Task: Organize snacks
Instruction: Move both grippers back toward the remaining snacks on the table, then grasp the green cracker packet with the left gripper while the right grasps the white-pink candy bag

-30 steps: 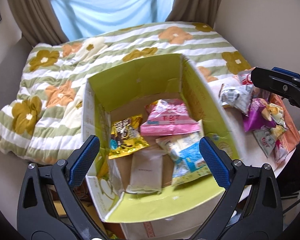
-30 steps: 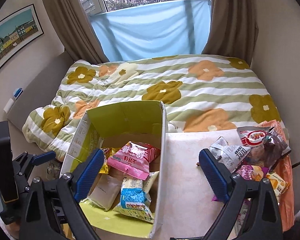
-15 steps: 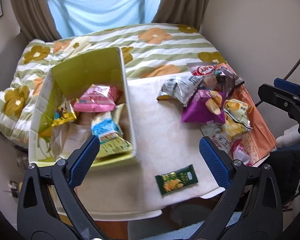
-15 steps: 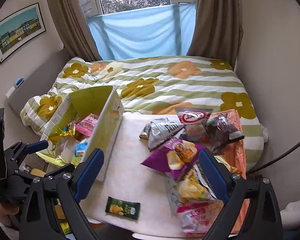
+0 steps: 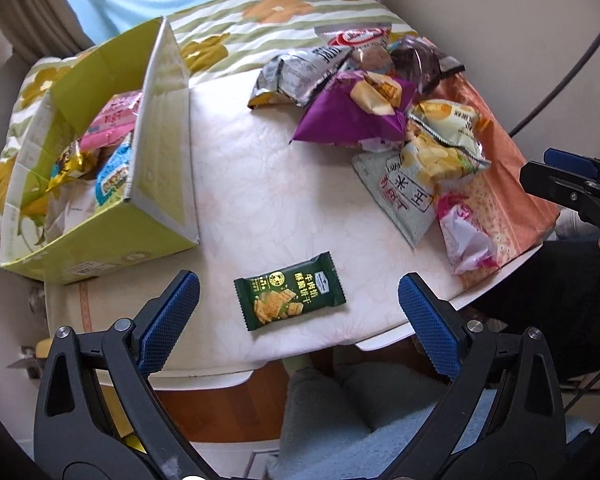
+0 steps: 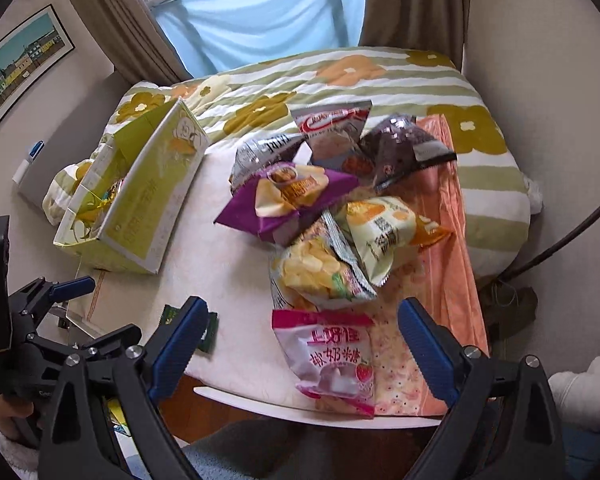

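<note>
A small dark green cracker packet (image 5: 290,297) lies alone on the white table near its front edge, and my open left gripper (image 5: 299,314) hangs above it with the packet between the blue pads, untouched. My right gripper (image 6: 300,344) is open too, straddling a pink-and-white candy bag (image 6: 332,360) at the table's front edge without pressing it. A pile of snack bags sits behind: a purple chip bag (image 6: 288,204), a yellow chip bag (image 6: 316,272), a cream bag (image 6: 384,232). The green cardboard box (image 5: 100,160) at left holds several packets.
An orange cloth (image 6: 448,240) covers the table's right side. A bed with a flowered quilt (image 6: 340,76) lies behind the table. A chair with a blue cushion (image 5: 380,420) stands below the front edge. A dark cable (image 6: 572,236) runs at right.
Both views swung from the green box rightward and down toward the table's front. The green packet has come between my left pads, the pink candy bag between my right pads.
</note>
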`<state>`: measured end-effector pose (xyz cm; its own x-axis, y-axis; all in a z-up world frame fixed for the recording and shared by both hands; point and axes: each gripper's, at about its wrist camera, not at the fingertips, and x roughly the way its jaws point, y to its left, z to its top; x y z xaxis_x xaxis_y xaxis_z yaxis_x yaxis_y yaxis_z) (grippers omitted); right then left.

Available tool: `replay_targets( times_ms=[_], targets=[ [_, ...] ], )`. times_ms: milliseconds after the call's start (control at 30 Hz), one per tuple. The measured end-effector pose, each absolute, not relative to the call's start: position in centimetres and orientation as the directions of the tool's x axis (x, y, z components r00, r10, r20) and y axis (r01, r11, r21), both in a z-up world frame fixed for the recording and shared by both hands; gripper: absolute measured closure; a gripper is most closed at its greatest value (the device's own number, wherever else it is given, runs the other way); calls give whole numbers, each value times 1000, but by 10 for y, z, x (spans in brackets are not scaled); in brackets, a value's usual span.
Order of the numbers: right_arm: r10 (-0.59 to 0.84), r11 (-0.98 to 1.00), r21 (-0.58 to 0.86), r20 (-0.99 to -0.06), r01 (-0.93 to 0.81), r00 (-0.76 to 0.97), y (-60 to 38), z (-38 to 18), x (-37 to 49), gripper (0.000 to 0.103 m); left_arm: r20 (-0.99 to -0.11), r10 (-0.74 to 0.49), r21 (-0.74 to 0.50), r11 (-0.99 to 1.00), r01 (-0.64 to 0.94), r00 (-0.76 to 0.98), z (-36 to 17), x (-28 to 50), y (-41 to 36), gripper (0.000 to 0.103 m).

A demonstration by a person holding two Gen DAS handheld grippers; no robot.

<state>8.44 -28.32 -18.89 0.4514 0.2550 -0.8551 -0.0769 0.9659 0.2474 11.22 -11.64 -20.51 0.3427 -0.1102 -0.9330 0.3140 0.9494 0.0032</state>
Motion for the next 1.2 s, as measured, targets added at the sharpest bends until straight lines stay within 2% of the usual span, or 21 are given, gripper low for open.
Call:
replay_targets(
  times_ms=[267,367,433,667,733,800,967,1033,1200],
  targets=[
    [242,969,245,-902,-37,357,-293,-241,79,8,-977,-69,66,797,600,200,-266,129,-120,4],
    [235,971,238,-914,-29,330,-291,-255,78,8,-987,-46,73,730,679,155,-287,134,-121,10],
    [231,972,236,-920,-23,318,-289,-264,76,8,-991,-35,69,696,715,130,-297,137,-121,14],
    [227,970,243,-929,18,293,-284,-278,75,8,-996,-22,55,606,793,86,-321,135,-126,17],
    [226,970,242,-930,23,289,-283,-281,76,8,-997,-41,32,589,807,70,-322,135,-127,26],
    [223,970,240,-932,27,286,-283,-283,76,8,-997,-59,5,584,811,48,-323,136,-131,31],
    [219,971,236,-936,29,277,-282,-289,79,8,-996,-84,-16,561,828,39,-324,137,-134,35],
    [215,972,233,-936,33,278,-283,-290,81,8,-995,-87,-12,545,838,42,-323,134,-135,45],
    [214,971,236,-937,49,277,-282,-291,84,8,-995,-91,-13,560,828,46,-321,138,-140,54]
  ],
)
